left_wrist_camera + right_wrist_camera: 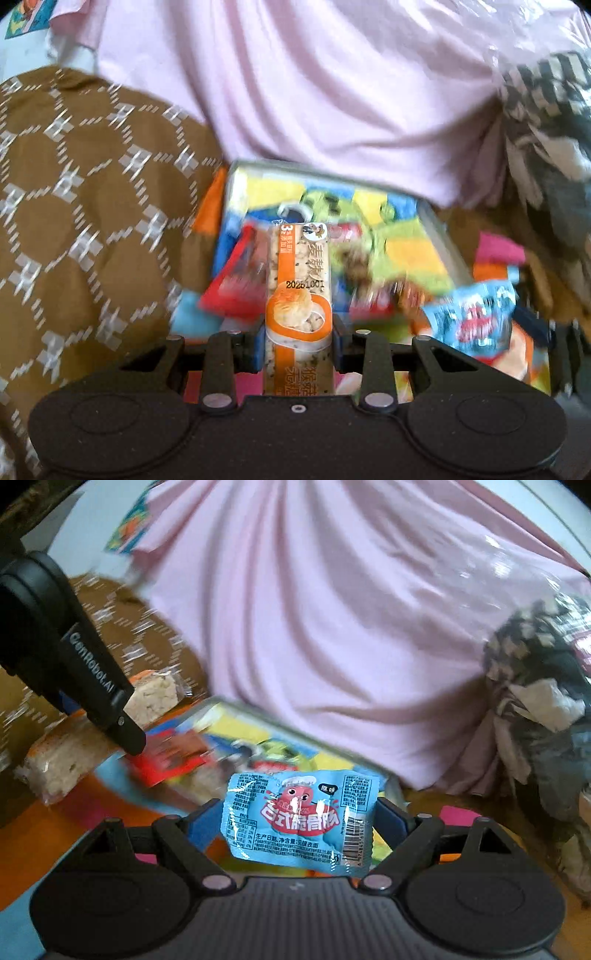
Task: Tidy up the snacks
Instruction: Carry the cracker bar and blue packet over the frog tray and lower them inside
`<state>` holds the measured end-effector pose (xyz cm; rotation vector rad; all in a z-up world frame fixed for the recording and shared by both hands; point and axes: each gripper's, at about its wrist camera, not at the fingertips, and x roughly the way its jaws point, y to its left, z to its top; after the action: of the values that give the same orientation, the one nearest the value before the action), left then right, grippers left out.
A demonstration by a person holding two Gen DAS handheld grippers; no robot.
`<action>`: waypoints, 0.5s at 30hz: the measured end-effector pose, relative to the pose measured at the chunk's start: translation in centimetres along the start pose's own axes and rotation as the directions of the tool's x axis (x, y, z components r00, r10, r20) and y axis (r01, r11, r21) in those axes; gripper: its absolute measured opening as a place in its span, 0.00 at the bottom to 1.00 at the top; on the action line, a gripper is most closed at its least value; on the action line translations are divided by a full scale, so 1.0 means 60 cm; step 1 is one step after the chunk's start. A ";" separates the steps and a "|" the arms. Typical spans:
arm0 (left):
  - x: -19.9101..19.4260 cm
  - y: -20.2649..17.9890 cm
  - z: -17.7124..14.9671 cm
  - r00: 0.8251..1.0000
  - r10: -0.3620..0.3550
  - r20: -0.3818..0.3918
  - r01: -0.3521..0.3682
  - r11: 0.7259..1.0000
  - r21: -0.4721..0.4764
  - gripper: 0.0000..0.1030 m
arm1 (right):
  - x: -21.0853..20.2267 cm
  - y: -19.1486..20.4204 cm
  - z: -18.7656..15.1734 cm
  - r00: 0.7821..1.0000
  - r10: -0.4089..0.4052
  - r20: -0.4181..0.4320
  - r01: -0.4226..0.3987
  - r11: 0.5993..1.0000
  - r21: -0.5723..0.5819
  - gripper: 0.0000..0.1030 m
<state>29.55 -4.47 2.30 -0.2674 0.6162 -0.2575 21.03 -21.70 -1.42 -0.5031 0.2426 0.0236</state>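
The left gripper pinches an orange cracker bar, the right gripper a blue sachet at lower centre; either could slip from shallow grips.

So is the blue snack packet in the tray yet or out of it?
Out: the blue snack packet hangs clamped in the right gripper, above the tray.

The left gripper and right gripper are matte black, with round knuckle housings, silver pivot screws and blue fingers. White "GenRobot.AI" lettering marks one.
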 end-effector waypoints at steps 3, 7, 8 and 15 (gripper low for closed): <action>0.040 -0.035 0.037 0.999 0.003 0.036 -0.004 1.000 0.008 0.34 | 0.034 -0.036 -0.010 0.999 -0.031 0.031 0.028 0.997 0.071 0.87; 0.102 -0.088 0.075 0.997 -0.002 0.072 -0.001 0.999 0.045 0.34 | 0.075 -0.089 -0.016 0.999 -0.017 0.029 0.010 0.973 0.230 0.87; 0.114 -0.096 0.081 0.997 -0.004 0.073 0.001 0.999 0.051 0.34 | 0.084 -0.100 -0.016 0.999 -0.011 0.031 0.003 0.966 0.258 0.87; 0.215 -0.144 0.097 0.999 0.022 -0.033 -0.018 0.994 0.105 0.34 | 0.151 -0.148 -0.034 1.000 -0.006 0.016 0.000 0.933 0.361 0.87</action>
<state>41.79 -15.64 2.77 -0.1563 0.6363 -0.2747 30.06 -30.79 -1.09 -0.1358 0.2238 -0.0197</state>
